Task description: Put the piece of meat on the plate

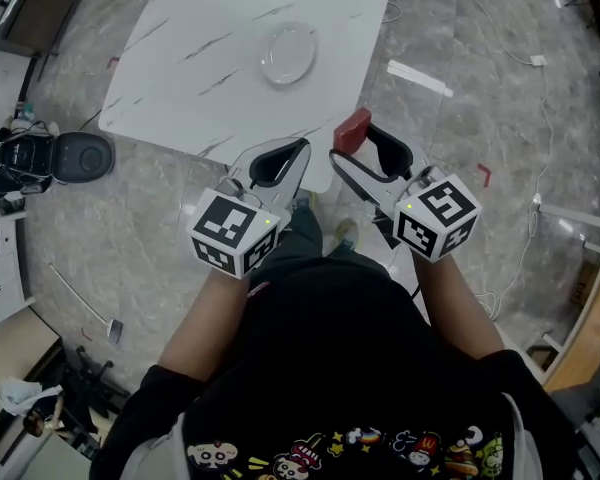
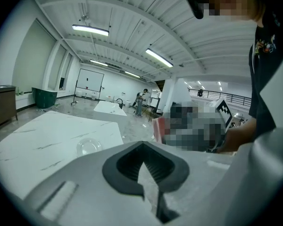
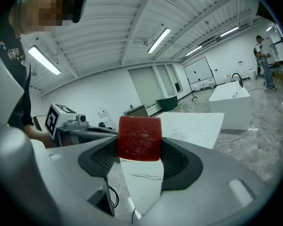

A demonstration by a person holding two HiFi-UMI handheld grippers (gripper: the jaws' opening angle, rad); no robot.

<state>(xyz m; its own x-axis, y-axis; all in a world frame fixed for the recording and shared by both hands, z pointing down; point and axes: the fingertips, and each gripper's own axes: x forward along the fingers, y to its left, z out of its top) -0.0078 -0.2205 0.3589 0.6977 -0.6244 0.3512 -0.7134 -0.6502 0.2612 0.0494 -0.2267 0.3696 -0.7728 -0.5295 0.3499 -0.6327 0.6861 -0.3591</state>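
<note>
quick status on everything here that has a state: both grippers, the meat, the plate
left gripper: shut, nothing between its jaws
right gripper: shut on the piece of meat, held off the table
piece of meat: red block, clamped between the right jaws, not on the plate
plate: clear, empty, lying flat on the white table

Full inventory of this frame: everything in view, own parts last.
table: 1, white marble, ahead of the person
plate: 1, clear glass, on the table, empty
meat: 1, red block, held by the table's near edge
round device: 1, black, on the floor left of the table
cable: at least 1, white, on the floor at right
left hand-held gripper: 1, grey, jaws together, empty
right hand-held gripper: 1, grey, shut on the meat
forearms: 2, bare, behind the marker cubes
</note>
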